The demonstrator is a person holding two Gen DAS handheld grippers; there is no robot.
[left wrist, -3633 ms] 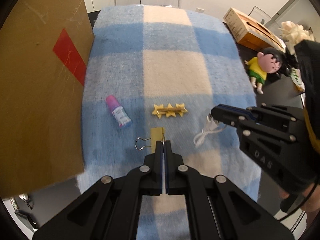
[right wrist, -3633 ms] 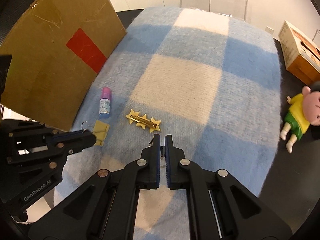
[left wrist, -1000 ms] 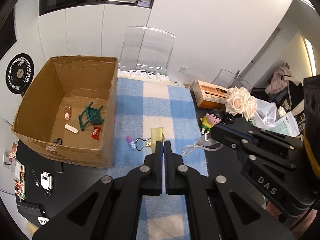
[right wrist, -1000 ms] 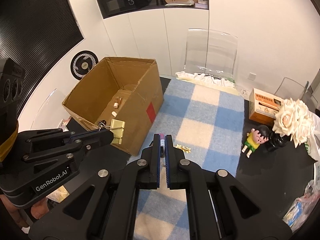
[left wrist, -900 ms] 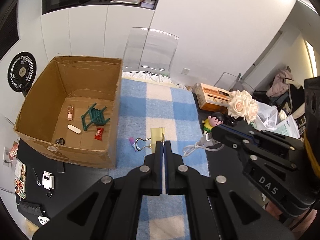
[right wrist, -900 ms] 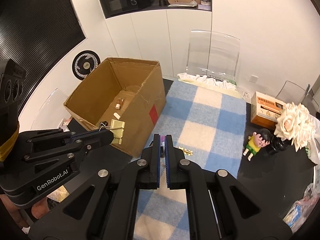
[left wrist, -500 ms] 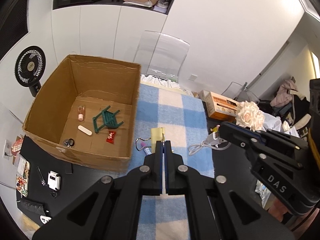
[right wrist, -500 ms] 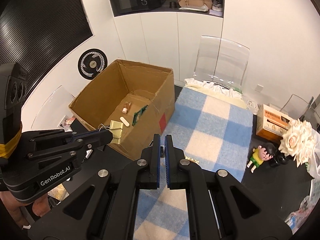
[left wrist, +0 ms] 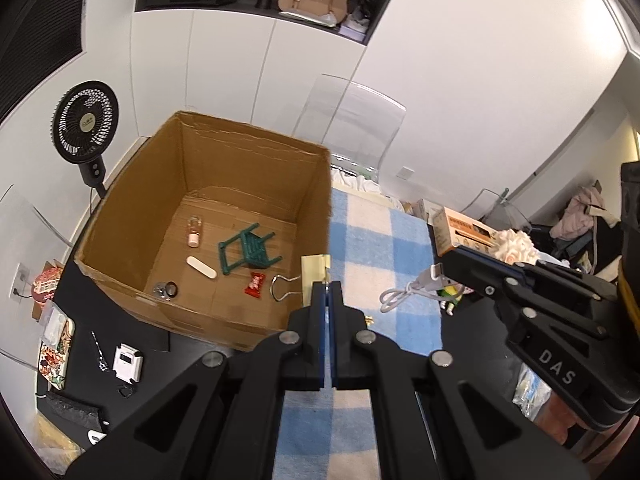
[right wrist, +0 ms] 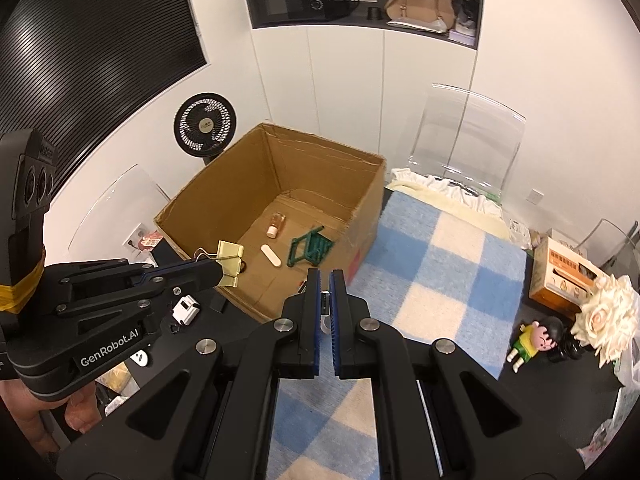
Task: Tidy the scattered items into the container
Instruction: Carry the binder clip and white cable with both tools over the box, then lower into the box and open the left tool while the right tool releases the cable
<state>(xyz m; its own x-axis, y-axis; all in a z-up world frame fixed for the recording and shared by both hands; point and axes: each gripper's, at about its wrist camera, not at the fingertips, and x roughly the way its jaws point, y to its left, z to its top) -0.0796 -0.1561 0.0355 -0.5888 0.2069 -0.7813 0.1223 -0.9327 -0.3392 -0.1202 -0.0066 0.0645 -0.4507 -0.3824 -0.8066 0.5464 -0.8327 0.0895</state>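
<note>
The open cardboard box (left wrist: 256, 134) fills the left wrist view's left half. It holds a green toy chair (left wrist: 248, 252), a red candy (left wrist: 255, 284), a small bottle (left wrist: 193, 232) and a white stick (left wrist: 202, 267). My left gripper (left wrist: 327, 286) is shut on a yellow binder clip (left wrist: 314, 274), which hangs over the box's near right corner. My right gripper (right wrist: 324, 280) is shut on a white USB cable (left wrist: 434, 276) whose loop dangles over the blue-and-cream checked blanket (left wrist: 380, 240). In the right wrist view the box (right wrist: 320, 152) lies ahead, the clip (right wrist: 230, 260) at its near edge.
A black fan (right wrist: 204, 124) and a clear chair (right wrist: 468, 136) stand behind the box. An orange carton (right wrist: 564, 276), a doll (right wrist: 532, 340) and cream flowers (right wrist: 608, 312) sit right of the blanket. A small white device (left wrist: 128, 362) lies on the black table left of the box.
Both grippers have carried their items leftward toward the box. The box now sits nearer the middle of both views and looks larger. Both stay shut.
</note>
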